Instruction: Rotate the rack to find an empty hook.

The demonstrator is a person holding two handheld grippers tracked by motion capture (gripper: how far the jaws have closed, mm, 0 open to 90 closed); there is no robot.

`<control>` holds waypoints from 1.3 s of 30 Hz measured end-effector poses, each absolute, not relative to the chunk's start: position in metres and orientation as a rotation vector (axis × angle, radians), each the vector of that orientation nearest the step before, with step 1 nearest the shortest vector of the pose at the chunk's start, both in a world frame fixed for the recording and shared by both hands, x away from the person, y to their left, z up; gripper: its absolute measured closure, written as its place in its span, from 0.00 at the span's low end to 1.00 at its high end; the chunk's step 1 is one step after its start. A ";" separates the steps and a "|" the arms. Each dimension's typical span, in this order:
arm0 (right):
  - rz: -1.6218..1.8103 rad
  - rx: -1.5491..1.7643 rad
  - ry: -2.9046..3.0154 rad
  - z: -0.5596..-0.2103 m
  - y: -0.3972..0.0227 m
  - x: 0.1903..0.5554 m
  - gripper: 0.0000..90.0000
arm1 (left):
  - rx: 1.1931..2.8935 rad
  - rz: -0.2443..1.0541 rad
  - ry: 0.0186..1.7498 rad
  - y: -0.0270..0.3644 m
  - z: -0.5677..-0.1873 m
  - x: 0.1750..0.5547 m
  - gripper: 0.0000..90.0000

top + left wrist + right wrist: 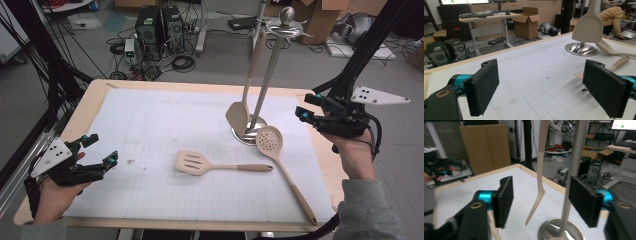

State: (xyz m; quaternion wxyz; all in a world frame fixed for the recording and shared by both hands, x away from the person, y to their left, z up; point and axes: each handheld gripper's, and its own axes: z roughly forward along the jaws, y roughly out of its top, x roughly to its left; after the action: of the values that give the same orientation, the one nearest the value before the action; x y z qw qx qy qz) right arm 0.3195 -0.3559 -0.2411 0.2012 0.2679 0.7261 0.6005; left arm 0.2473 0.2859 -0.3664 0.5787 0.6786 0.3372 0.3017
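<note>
While nothing sits between them, right claw [303, 106] jaws stand apart.

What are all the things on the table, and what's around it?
Slotted spatula: one, beige, flat on the mat, middle.
Holed spoon: one, beige, lying on the mat, its head by the stand's base.
Hanging turner: one, beige, hanging from the stand.
Utensil stand: one, silver, round base on the mat, right of middle.
Mat: one, white with a grid, covering the table.
Table: one, light wood.
Computer towers: two, black, on the floor behind.
Cardboard box: one, brown, open, on the floor.
Left gripper: one, black, open, empty, near left corner.
Right gripper: one, black, open, empty, raised beside the stand.
</note>
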 end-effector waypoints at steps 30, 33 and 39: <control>1.592 0.754 1.960 -0.182 -0.362 0.371 0.99 | 1.662 0.688 0.785 0.277 -0.376 0.244 0.16; 1.579 0.770 1.954 -0.176 -0.365 0.380 1.00 | 1.676 0.693 0.787 0.277 -0.377 0.243 0.16; 1.590 0.778 1.929 -0.164 -0.374 0.392 1.00 | 1.678 0.690 0.783 0.278 -0.377 0.242 0.16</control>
State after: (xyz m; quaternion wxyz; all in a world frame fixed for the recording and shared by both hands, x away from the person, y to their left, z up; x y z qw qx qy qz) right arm 0.3921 -0.3738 -0.1642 0.2586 0.2872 0.7118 0.5865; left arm 0.2418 0.2781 -0.3774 0.5504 0.7090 0.3307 0.2914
